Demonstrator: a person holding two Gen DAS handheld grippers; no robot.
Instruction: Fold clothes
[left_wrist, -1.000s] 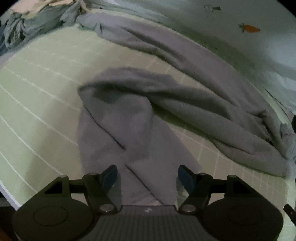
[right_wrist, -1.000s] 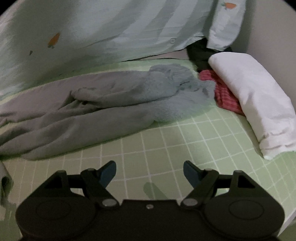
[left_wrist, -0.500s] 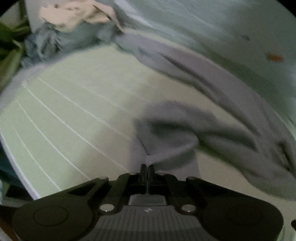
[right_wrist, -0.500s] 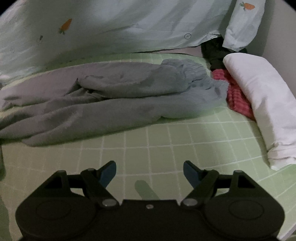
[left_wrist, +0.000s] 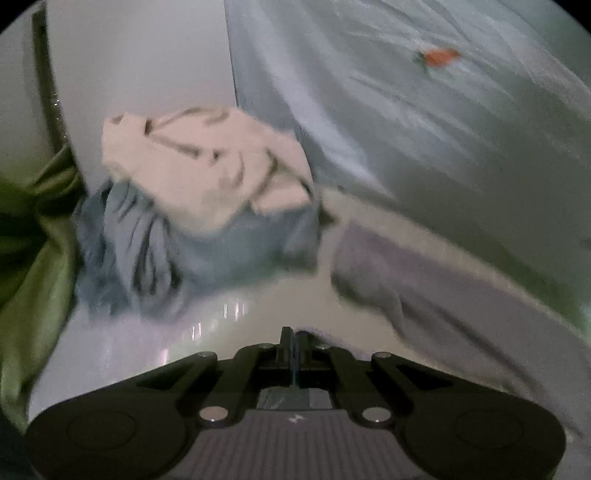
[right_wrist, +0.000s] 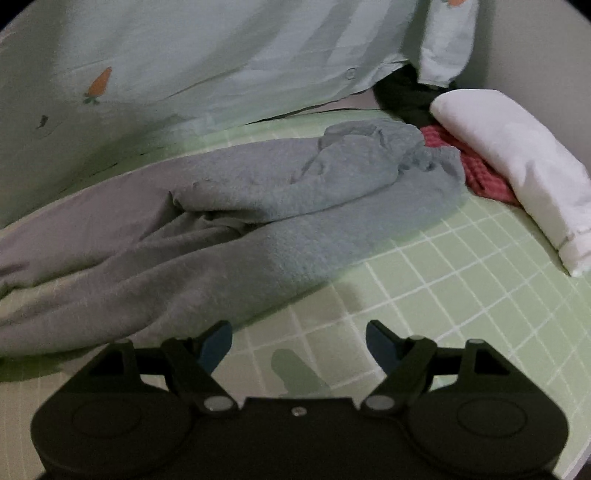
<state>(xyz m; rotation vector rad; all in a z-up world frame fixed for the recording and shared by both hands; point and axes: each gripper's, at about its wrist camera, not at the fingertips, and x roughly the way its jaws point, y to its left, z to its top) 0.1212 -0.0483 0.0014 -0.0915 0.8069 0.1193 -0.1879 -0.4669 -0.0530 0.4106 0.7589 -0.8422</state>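
Left wrist view: the left gripper's fingers are pressed together, seemingly pinching the grey trousers' hem for folding, while the right gripper's fingers are held spread at lower centre.

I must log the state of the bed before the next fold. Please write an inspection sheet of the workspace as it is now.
Surface: green checked sheet, partly covered.
Job's things: grey trousers lying loosely spread, not folded.
Clutter: white folded cloth over red checked cloth; cream garment on blue-grey garment.
Grippers: left tool shut, a grey cloth edge at its tips, view blurred; right tool open, empty, above the sheet.
Cables: nothing seen.
Surroundings: pale carrot-print bedding behind; green fabric at left.
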